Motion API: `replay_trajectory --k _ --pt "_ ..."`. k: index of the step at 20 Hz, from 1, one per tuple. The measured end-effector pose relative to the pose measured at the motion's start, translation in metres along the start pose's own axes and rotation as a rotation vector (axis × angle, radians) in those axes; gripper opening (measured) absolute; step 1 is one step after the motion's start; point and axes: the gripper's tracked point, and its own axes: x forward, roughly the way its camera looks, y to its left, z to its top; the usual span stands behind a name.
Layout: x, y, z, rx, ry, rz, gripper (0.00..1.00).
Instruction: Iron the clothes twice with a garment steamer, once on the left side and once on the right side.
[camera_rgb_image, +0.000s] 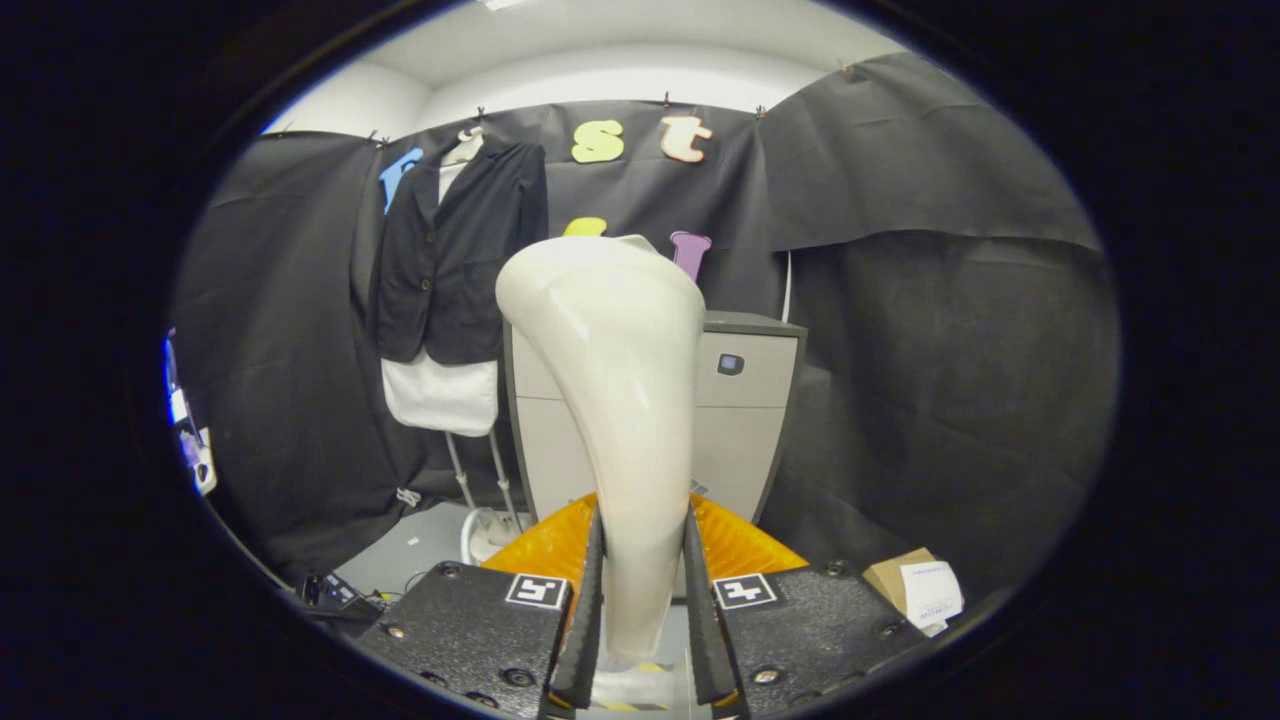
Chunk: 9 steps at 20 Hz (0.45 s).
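At the far left, beyond the fingers, the dark jacket (455, 260) hangs on a dress form (440, 395) against the black wall, with a pale lining or skirt showing under its hem and the stand's legs going down to the floor. It is well apart from the tool, so neither side looks steamed yet, as far as one can judge. In the middle, the hand-held gripper (643, 590) is pinching the narrow handle of the cream garment steamer (615, 380); both fingers press on it from the sides and the wide head rises above them. The grip is low on a smooth, glossy and tapering handle, so the top-heavy head could tilt or slide between the fingers when it is swung toward the jacket. The steamer also hides much of what lies straight ahead, which may make aiming at the left and right front panels difficult. Just behind it stands a grey cabinet (745, 400), near enough that a wide swing might knock it. To the right, a small cardboard box (915, 585) lies low beside the gripper and seems harmless.
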Motion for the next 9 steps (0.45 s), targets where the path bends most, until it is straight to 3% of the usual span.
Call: replay_trajectory --k 9 --pt "-0.004 0.0053 0.0001 -0.007 -0.001 -0.003 0.4"
